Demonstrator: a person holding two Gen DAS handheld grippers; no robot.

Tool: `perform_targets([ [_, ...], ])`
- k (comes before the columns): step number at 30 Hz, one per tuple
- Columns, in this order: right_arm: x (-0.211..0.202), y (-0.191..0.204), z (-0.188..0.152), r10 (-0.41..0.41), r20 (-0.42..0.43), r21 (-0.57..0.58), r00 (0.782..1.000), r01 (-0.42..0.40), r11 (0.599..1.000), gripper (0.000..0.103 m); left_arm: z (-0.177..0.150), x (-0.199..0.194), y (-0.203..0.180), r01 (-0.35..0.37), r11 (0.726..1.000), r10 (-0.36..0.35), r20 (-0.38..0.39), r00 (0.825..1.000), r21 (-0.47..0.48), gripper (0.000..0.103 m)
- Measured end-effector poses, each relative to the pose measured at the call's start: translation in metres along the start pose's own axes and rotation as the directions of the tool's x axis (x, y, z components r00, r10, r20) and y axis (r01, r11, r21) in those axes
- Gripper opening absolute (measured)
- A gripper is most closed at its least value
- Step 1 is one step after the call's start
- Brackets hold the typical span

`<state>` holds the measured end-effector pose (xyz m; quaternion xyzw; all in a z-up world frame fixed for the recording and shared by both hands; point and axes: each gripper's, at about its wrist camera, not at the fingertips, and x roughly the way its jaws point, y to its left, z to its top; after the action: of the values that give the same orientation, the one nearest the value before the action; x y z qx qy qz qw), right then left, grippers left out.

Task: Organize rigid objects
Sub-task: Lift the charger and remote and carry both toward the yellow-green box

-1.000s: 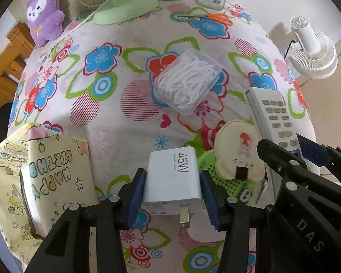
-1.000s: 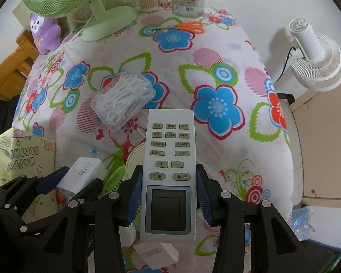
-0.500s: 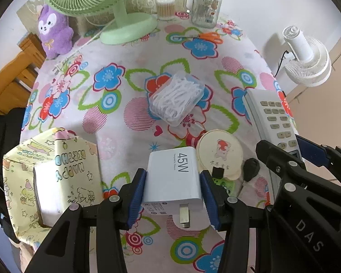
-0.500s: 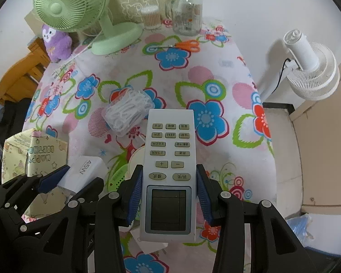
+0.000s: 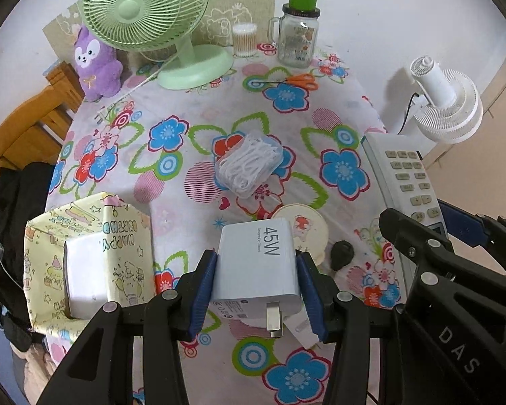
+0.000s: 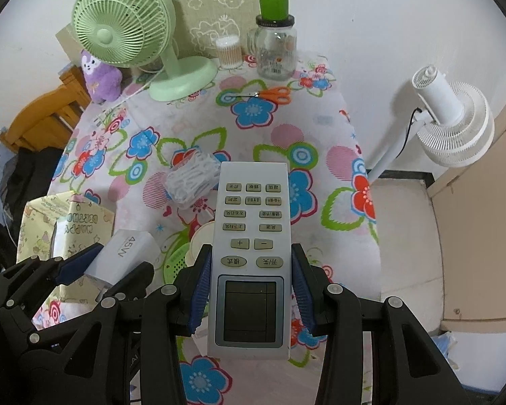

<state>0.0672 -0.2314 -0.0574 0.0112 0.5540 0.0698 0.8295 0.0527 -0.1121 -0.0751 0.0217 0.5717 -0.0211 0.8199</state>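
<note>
L gripper fingers pinch 45W charger; R gripper fingers pinch remote. Both held above tabletop. 2 picked, none placed; gift bag likely destination.

You hold a white 45W charger, prongs toward you, clear above the flowered tabletop's near edge. Your white remote control, grey buttons up and screen nearest you, hangs above the near right corner, lengthwise toward the far edge.
</note>
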Motion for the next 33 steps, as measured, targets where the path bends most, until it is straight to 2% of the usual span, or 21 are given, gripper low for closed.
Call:
perform_targets([
  [8,-0.011,0.007,-0.005,-0.001,0.013,-0.024,1.000,0.002,1.000,0.047,-0.009,-0.009,0.005,0.003,1.000,-0.003,0.005,1.000,-0.011,0.050],
  [14,-0.013,0.022,-0.007,-0.014,0.023,-0.006,1.000,0.014,1.000,0.047,-0.009,-0.011,0.018,0.002,1.000,-0.003,0.012,1.000,0.018,0.050],
  [33,-0.014,0.095,0.000,-0.035,0.034,0.033,0.999,0.034,0.999,0.047,-0.007,-0.021,0.090,0.035,0.997,-0.036,0.024,0.999,0.062,0.050],
])
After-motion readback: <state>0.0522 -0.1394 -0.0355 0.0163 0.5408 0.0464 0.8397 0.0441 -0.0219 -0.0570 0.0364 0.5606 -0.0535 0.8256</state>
